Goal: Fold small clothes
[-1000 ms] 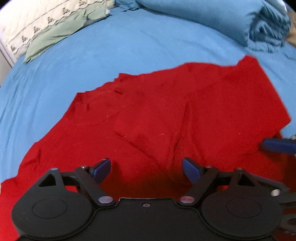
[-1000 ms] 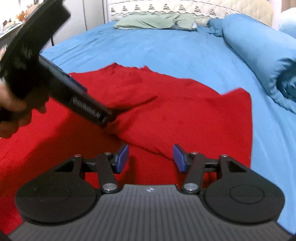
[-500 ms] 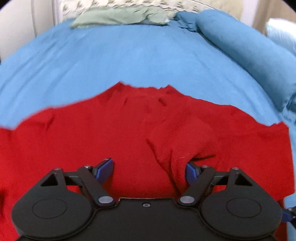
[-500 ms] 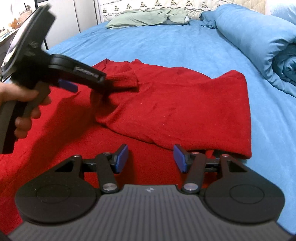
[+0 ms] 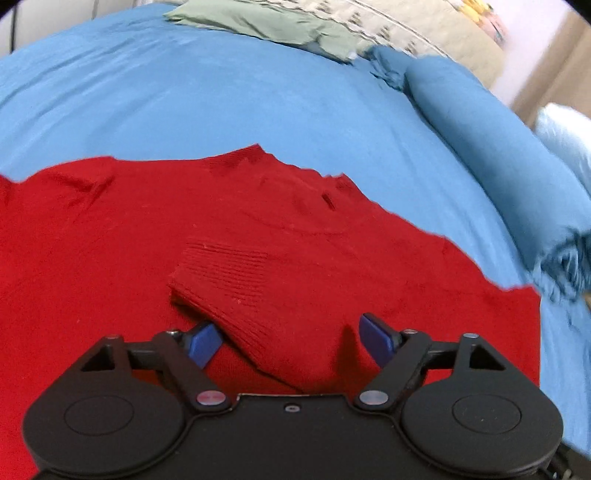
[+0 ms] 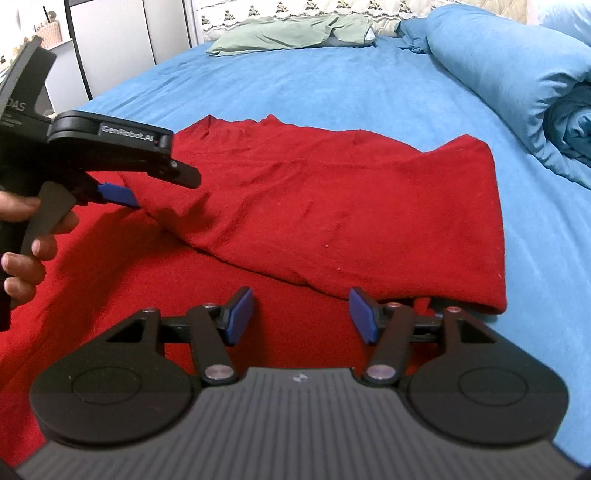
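A red knit sweater lies spread on the blue bed. One sleeve is folded across its body, and the ribbed cuff lies just ahead of my left gripper, which is open and empty just above the cloth. In the right wrist view the folded sleeve runs across the sweater. My right gripper is open and empty above the near part of the sweater. The left gripper also shows there, at the left, held by a hand, its blue pad beside the sleeve end.
The blue sheet covers the bed. A rolled blue duvet lies along the right side. A green garment lies by the patterned headboard. White cabinets stand beyond the left edge of the bed.
The left gripper carried the sleeve across the sweater to the left, then let it go; the cuff now lies flat on the sweater. The right gripper stayed nearly still and open.
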